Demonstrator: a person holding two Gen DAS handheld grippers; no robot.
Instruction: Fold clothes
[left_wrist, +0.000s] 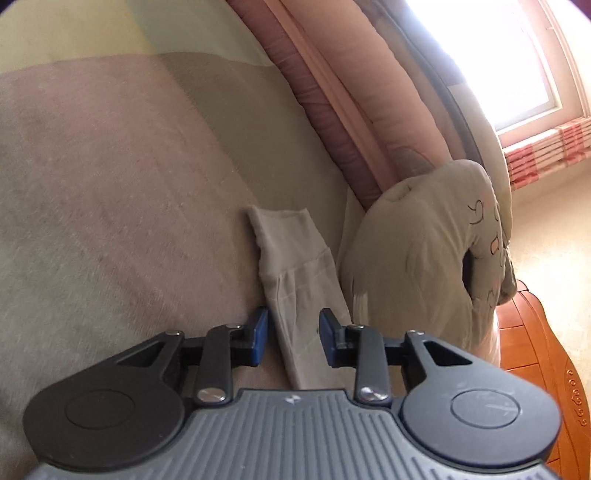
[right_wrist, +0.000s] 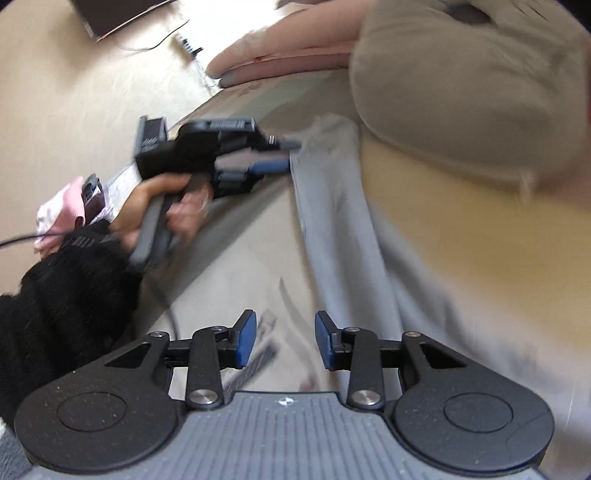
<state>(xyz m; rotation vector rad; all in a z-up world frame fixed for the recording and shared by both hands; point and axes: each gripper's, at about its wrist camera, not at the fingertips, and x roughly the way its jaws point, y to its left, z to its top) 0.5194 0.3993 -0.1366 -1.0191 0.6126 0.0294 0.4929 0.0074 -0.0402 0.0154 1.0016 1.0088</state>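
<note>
A long pale grey garment (left_wrist: 295, 266) lies flat on the bed blanket (left_wrist: 110, 184), its cuffed end pointing away from me. My left gripper (left_wrist: 293, 328) hovers just over its near part, jaws open, the cloth under the gap and not pinched. In the right wrist view the same garment (right_wrist: 332, 221) runs as a grey strip up the bed. There the left gripper (right_wrist: 290, 153), held by a hand (right_wrist: 173, 206) in a black sleeve, has its tips at the strip's far end. My right gripper (right_wrist: 284, 332) stands open and empty above the sheet, left of the garment.
A bundled beige garment with a cartoon print (left_wrist: 424, 258) sits right of the strip, also the beige bundle (right_wrist: 461, 92). A pink quilt (left_wrist: 351, 92) lies behind. The wooden bed frame (left_wrist: 535, 350) marks the edge. On the floor are a pink cloth (right_wrist: 62, 206) and a power strip (right_wrist: 188, 48).
</note>
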